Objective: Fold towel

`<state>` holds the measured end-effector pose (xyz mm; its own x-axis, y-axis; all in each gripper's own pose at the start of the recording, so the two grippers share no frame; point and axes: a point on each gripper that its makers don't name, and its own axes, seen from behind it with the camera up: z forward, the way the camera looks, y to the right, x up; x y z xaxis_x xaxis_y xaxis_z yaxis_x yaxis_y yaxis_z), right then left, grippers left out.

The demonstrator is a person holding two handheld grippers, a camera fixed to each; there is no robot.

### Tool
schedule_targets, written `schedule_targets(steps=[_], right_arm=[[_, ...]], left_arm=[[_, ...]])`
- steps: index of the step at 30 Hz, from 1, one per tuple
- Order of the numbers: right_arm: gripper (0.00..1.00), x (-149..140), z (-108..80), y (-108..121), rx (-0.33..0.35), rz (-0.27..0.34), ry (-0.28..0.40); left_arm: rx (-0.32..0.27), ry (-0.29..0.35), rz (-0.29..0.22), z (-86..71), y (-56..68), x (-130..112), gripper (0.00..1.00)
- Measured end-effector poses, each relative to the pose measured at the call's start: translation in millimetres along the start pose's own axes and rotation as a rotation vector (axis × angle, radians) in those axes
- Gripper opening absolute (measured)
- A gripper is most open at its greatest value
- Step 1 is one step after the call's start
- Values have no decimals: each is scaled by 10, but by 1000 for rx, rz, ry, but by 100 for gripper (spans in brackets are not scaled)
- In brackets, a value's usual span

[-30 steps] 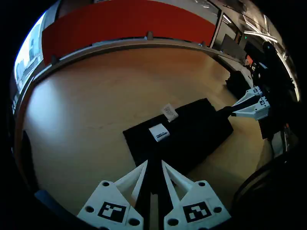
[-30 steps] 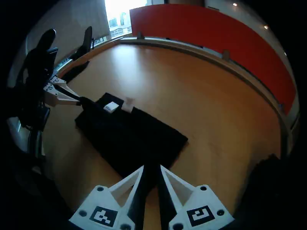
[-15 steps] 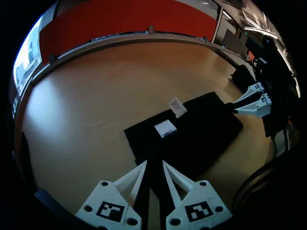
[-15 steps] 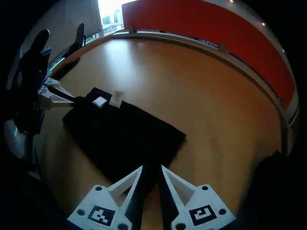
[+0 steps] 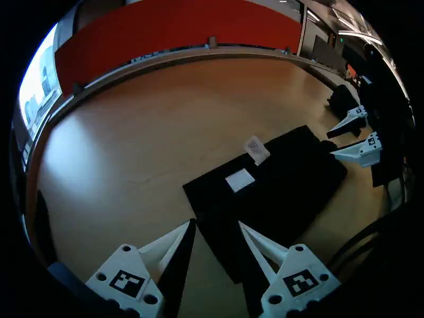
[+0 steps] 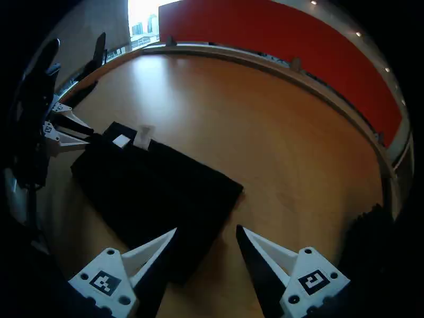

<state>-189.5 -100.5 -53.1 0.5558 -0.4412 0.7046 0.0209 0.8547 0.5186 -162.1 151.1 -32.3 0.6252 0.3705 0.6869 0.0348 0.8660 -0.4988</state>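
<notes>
1. Wood table (image 5: 116,159) takes up the left of the left gripper view. A bright window (image 5: 37,90) sits at the far left edge and a red panel (image 5: 175,32) runs along the back rim.
2. At the bottom, the left gripper (image 5: 214,238) is released, its two fingers spread wide and pressing on nothing.
3. The near corner of the black towel (image 5: 286,185) lies on the table between those fingers, closer to the right one.
4. The towel lies flat, right of centre, as a rectangle set at a slant.
5. A white label (image 5: 239,180) lies on the towel near its far left edge. Just beyond it, a white tag (image 5: 256,150) sticks out from the towel's edge onto the wood.
6. At the far right, the right gripper (image 5: 330,144) is at the towel's other end, also released with its fingers apart. I cannot tell whether the tips touch the cloth.
7. In the right gripper view, the left gripper is at the far left, fingers parted, at the towel corner beside the label and tag.
8. From there the towel runs down to bottom centre. Its near corner lies between the right gripper's spread fingers, nearer the left one, and neither finger presses on it.
9. Bare table lies to the right, and the panel curves along the right rim.
</notes>
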Motion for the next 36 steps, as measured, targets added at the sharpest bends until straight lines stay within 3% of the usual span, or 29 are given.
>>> schedule_targets(steps=[3, 5, 15, 36], right_arm=[[78, 18, 8, 31, -8, 0, 1], [83, 27, 14, 55, -16, -2, -1], [90, 106, 43, 110, -27, -6, 4], [90, 488, 50, 367, -80, -5, 53]], left_arm=[[6, -1, 8, 1, -36, 15, 59], [12, 0, 11, 8, -66, 22, 60], [47, 2, 31, 26, -210, 66, 61], [98, 51, 57, -19, -462, 408, 64]])
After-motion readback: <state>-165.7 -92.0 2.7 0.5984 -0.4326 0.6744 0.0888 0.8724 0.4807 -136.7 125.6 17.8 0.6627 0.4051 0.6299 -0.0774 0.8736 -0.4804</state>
